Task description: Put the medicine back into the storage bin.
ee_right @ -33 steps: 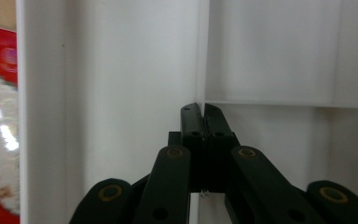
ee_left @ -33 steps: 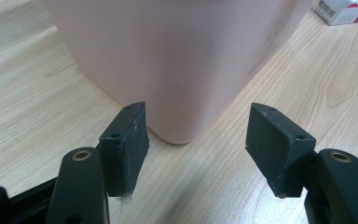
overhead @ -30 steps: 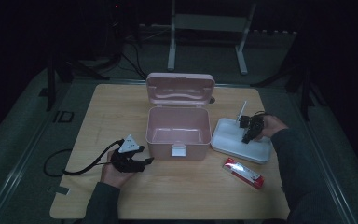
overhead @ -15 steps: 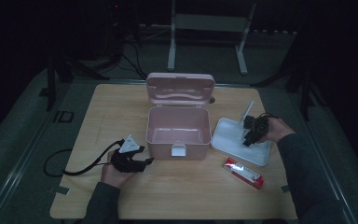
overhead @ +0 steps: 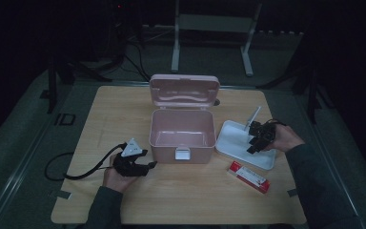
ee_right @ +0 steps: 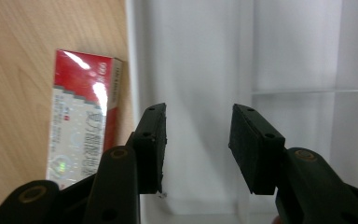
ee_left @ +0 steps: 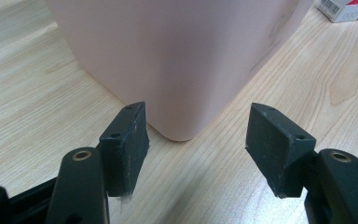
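The right gripper (overhead: 256,138) hovers over the white tray (overhead: 233,140), which lies flat on the tabletop (overhead: 114,114) just right of the open pink box (overhead: 181,134). Its fingers (ee_right: 151,140) have just been opening and now stand spread with nothing between them; the tray rests on its own below.

To finish this release well, I would judge it best to lift straight up and clear of the tray's rim before swinging toward anything else (a sideways drag could nudge the light tray against the box). The red carton (overhead: 248,176), lying near the tray's front corner, looks like the likely next thing to pick; approaching it across its narrow width would suit the fingers' span.

The left gripper (overhead: 138,164) rests on the tabletop at the box's front left corner, fingers (ee_left: 126,144) spread either side of the corner without touching it.

The tray is white, shallow and rectangular, smooth plastic with a raised rim and a clear divider across it. A thin upright piece rises from its far edge; what it is I cannot tell.
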Demonstrator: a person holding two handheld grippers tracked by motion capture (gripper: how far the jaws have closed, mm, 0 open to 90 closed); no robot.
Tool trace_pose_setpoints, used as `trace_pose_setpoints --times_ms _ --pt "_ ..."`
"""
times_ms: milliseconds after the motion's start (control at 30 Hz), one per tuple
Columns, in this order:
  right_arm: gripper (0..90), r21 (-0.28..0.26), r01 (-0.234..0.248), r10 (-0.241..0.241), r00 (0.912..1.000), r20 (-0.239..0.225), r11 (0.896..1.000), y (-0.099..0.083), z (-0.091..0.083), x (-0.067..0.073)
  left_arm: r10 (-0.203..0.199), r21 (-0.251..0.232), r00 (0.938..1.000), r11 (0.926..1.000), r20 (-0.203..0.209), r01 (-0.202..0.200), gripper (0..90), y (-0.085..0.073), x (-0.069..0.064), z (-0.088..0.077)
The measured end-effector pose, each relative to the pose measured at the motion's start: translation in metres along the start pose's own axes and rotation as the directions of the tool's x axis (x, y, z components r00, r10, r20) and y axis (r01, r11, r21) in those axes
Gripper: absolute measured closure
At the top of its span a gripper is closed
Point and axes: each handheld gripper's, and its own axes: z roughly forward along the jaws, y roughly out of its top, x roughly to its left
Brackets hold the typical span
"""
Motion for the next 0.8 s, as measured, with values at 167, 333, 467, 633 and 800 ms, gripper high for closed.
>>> trace_pose_setpoints --times_ms 167,333,467,633,800 --pt "55.4 0.014 -0.009 0.009 0.9999 0.011 1.0 0.001 0.0 0.011 -0.001 0.003 1.0 1.0 0.0 0.001 38.3 -0.001 0.0 0.0" --pt "55.1 0.008 -0.034 0.034 0.9992 0.02 0.999 0.0 -0.001 0.017 -0.001 0.003 1.0 1.0 0.0 0.001 38.3 -0.001 0.0 0.0" --pt "54.7 0.009 -0.045 0.045 0.9987 0.025 0.999 -0.003 0.0 0.022 -0.001 0.002 1.0 1.0 0.0 0.001 38.3 -0.001 0.0 0.0" --pt "55.0 0.009 -0.065 0.065 0.9976 0.023 0.998 -0.007 0.002 0.028 -0.001 0.005 1.0 1.0 0.001 0.001 38.3 -0.001 -0.001 0.001" --pt "54.4 0.009 -0.067 0.067 0.9973 0.029 0.998 -0.01 0.004 0.035 0.0 0.009 1.0 1.0 0.001 0.0 38.2 -0.002 -0.001 0.002"
